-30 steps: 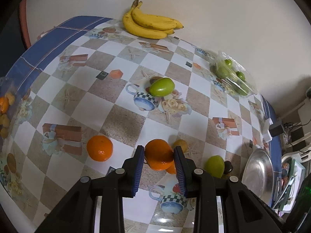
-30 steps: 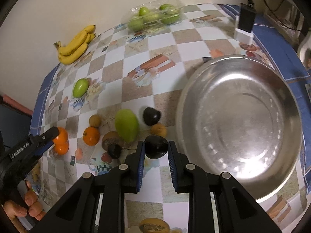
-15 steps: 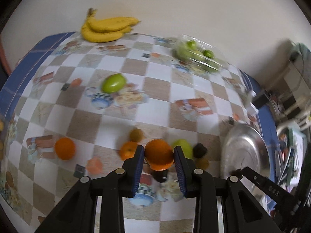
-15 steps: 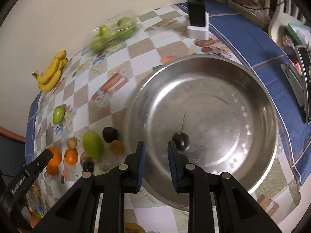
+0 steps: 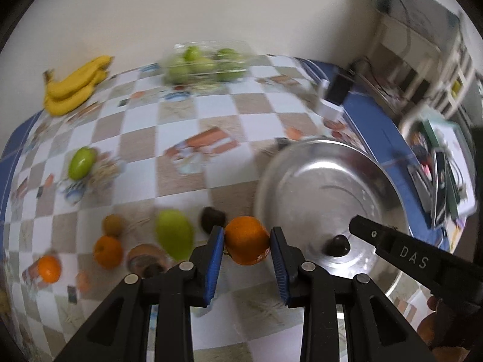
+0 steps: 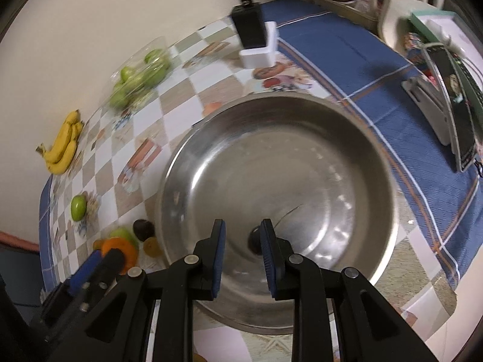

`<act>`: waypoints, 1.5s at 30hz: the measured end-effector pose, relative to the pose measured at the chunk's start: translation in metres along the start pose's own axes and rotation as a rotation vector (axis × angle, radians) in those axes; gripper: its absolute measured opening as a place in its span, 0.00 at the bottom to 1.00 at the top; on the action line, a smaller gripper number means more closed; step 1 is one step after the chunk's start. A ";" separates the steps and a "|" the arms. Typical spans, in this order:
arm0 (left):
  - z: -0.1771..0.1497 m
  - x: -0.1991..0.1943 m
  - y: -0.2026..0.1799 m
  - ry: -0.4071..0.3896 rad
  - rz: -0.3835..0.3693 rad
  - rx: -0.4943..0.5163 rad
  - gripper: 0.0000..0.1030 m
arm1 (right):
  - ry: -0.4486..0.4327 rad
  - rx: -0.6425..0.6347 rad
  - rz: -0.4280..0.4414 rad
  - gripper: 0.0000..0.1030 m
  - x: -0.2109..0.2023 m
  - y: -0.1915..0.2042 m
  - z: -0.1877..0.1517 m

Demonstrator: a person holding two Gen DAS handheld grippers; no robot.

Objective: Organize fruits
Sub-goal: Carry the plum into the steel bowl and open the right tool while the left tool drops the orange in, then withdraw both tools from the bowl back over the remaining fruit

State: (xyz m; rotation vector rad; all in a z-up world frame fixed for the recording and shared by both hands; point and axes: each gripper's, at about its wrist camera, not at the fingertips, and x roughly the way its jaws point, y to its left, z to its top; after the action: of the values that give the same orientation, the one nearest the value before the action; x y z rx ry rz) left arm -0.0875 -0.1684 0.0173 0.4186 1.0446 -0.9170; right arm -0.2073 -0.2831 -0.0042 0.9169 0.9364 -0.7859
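Left tongs (image 5: 247, 242) grip an orange (image 5: 246, 239) between the blue pads, held above the bench (image 5: 229, 114) just left of the steel bowl (image 5: 302, 163). Right tongs (image 6: 240, 238) are open and empty over the bowl's near side, with a dark fruit (image 5: 337, 246) lying inside the bowl. Bananas (image 5: 74, 86) and bagged green fruit (image 5: 205, 63) sit far; two oranges (image 5: 107, 251), a mango (image 5: 175, 233) and a kiwi (image 5: 113, 225) lie near left.

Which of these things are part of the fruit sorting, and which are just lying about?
Job: orange in left hand-held gripper; steel bowl holding dark fruit; mango; bananas.

Lying about: charger; phone.
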 end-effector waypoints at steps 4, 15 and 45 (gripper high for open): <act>0.000 0.011 -0.016 0.013 -0.008 0.044 0.33 | -0.009 0.033 -0.009 0.24 -0.002 -0.009 0.001; -0.002 0.022 -0.035 0.024 -0.024 0.093 0.33 | -0.009 0.054 -0.002 0.24 -0.003 -0.015 0.002; -0.017 0.023 0.098 0.135 0.227 -0.440 0.75 | 0.049 -0.102 -0.013 0.53 0.014 0.020 -0.010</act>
State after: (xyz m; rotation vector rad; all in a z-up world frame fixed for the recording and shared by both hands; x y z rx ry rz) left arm -0.0137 -0.1105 -0.0223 0.2247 1.2564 -0.4427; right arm -0.1874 -0.2679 -0.0142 0.8448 1.0167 -0.7226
